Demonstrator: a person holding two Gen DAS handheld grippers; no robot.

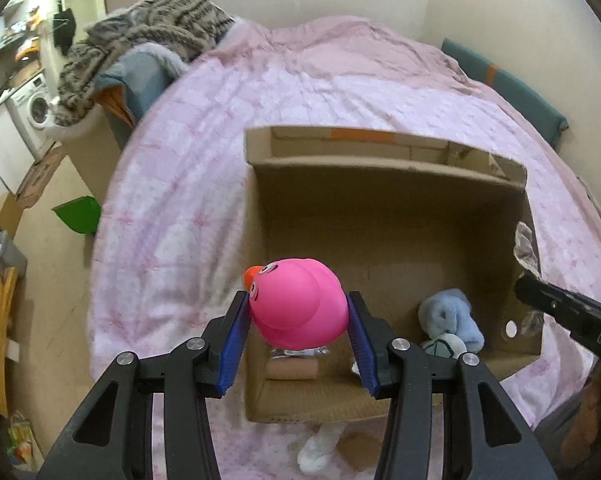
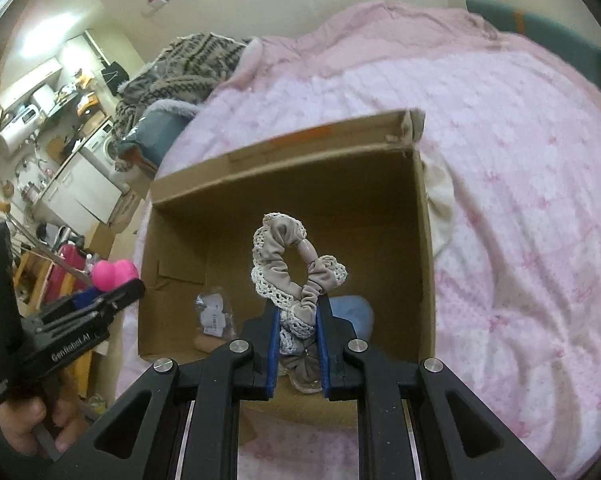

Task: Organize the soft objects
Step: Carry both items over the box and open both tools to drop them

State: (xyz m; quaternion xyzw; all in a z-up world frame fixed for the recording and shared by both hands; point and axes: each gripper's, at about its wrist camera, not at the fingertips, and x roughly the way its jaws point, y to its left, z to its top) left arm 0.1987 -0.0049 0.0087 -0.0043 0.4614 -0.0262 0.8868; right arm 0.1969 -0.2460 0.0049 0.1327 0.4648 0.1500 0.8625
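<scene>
Both items are kept right over the open box (image 1: 388, 208) on the bed (image 1: 188, 200), presumably for dropping in. The duck (image 1: 298, 304) is pinched by the left gripper (image 1: 298, 320); the scrunchie (image 2: 292, 272) is squeezed in the right gripper (image 2: 299, 320).

We see a hot-pink duck (image 1: 300, 300) with an orange beak, a beige scrunchie (image 2: 292, 268) edged in white lace, a brown cardboard box (image 1: 384, 216), and a pink floral bedspread (image 1: 180, 200).
</scene>
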